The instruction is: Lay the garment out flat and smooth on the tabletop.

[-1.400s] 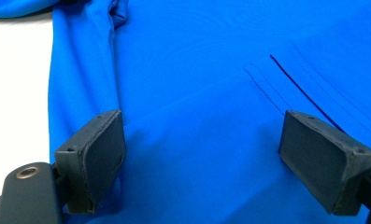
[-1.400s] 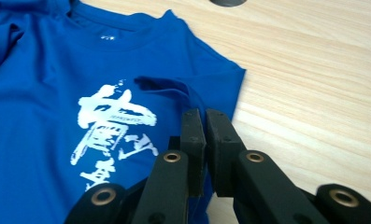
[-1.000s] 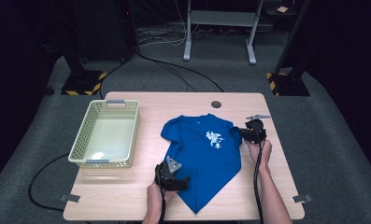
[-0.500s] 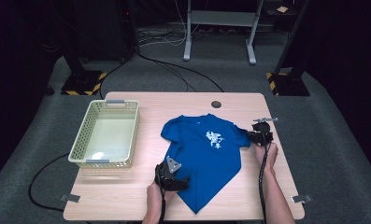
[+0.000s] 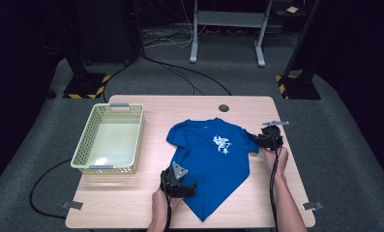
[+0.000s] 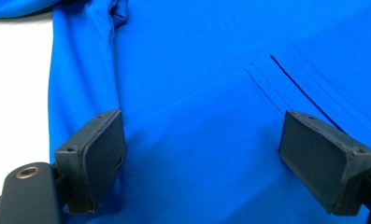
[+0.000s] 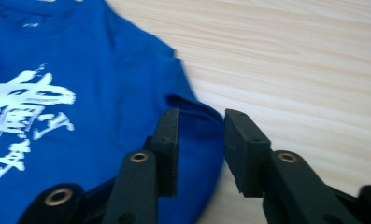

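Note:
A blue T-shirt (image 5: 211,159) with a white print (image 5: 222,143) lies flat on the wooden table (image 5: 131,203), collar to the far side. My left gripper (image 5: 184,185) rests at the shirt's left lower edge. In the left gripper view its jaws (image 6: 206,158) stand wide open over the blue cloth (image 6: 197,84), gripping nothing. My right gripper (image 5: 258,141) is at the right sleeve. Its jaws (image 7: 202,149) have just been opening and stand a little apart. The sleeve's hem (image 7: 197,109) lies between them, free of the pads.
A pale yellow plastic basket (image 5: 83,152) stands on the left half of the table. A round cable hole (image 5: 223,108) sits near the far edge. Bare wood (image 7: 304,70) stretches to the right of the sleeve. Stands and cables are on the floor beyond.
My right gripper has shifted slightly right and nearer the person, and the sleeve has spread out to the right with it. The left gripper has kept still.

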### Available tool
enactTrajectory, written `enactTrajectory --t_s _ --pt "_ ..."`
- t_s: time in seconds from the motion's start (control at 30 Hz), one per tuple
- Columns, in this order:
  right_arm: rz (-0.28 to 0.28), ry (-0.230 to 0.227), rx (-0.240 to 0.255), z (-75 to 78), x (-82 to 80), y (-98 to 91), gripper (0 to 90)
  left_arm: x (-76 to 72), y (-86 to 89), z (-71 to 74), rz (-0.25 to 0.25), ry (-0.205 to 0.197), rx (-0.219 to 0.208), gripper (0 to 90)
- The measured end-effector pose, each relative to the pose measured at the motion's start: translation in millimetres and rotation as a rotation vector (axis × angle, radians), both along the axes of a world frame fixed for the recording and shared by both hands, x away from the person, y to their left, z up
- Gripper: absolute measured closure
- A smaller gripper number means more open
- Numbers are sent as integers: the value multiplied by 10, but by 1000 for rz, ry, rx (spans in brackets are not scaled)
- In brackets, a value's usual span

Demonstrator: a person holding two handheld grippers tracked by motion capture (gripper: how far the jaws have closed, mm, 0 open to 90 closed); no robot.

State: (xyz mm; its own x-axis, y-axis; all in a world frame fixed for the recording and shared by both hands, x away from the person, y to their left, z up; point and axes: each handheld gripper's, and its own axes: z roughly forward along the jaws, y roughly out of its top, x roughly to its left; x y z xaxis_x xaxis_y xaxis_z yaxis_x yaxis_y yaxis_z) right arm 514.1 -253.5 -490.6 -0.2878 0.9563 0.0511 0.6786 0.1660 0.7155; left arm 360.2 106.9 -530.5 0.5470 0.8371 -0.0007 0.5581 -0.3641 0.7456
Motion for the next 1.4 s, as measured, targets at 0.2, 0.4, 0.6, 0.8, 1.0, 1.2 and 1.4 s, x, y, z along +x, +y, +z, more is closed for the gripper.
enactTrajectory --t_s 0.2,0.4,0.6,0.8,1.0,1.2,1.4 --pt "4 24 -89 -78 193 204 584 -1 1 1 0 1 0 141" --pt "-91 51 -165 -125 348 175 606 -1 2 1 0 1 1 142" --pt "-171 80 -148 -136 323 -15 572 -2 1 0 1 0 0 142" --pt "-136 21 -71 -35 225 -13 473 -1 2 1 0 1 0 142" --pt "32 26 57 -10 207 274 284 -2 1 0 1 0 0 143" --pt "28 86 24 -165 257 395 151 -3 3 1 2 -1 1 144" --pt "-20 83 -8 -243 242 354 105 -6 2 0 5 -1 -1 144"
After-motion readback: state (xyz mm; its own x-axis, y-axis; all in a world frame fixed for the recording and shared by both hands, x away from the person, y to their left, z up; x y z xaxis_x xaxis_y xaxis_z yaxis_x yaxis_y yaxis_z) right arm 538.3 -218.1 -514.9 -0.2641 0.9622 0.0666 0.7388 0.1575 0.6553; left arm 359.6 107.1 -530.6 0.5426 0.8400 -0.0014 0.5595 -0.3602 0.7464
